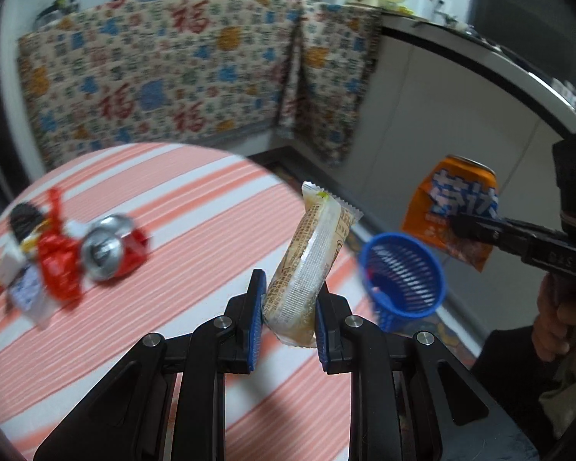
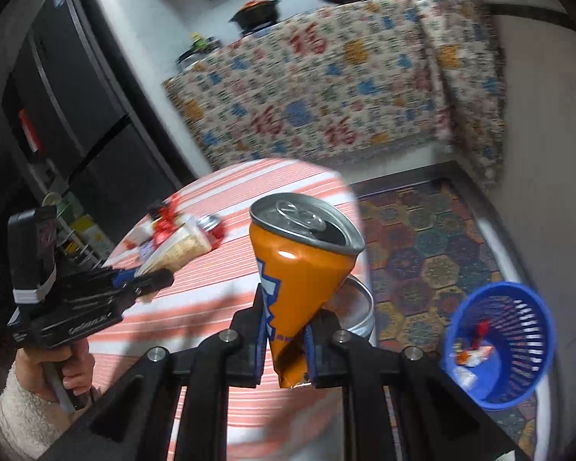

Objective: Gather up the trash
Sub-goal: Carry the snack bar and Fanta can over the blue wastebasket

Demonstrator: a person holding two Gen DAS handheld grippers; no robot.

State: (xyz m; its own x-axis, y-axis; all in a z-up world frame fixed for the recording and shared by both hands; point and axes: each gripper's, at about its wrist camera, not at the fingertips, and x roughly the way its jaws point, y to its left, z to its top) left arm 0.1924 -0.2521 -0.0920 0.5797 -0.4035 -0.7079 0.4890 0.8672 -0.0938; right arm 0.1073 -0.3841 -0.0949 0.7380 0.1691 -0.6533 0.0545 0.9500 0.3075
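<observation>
My left gripper (image 1: 290,299) is shut on a pale snack wrapper (image 1: 311,265), held upright above the striped table's right part. My right gripper (image 2: 286,340) is shut on the flattened end of a crushed orange can (image 2: 301,257), its top up; the orange can (image 1: 455,207) also shows at the right of the left wrist view, above a blue mesh basket (image 1: 403,276). The blue basket (image 2: 499,345) stands on the floor, low at the right, with a few wrappers inside. A crushed red can (image 1: 113,247) and red and white wrappers (image 1: 53,261) lie on the table's left part.
The round table (image 1: 172,345) wears a pink and white striped cloth. A round metal tin (image 2: 355,307) sits at its edge behind the orange can. A patterned mat (image 2: 422,238) covers the floor. A cloth-draped counter (image 1: 172,77) with pots stands behind; a dark fridge (image 2: 57,115) is at the left.
</observation>
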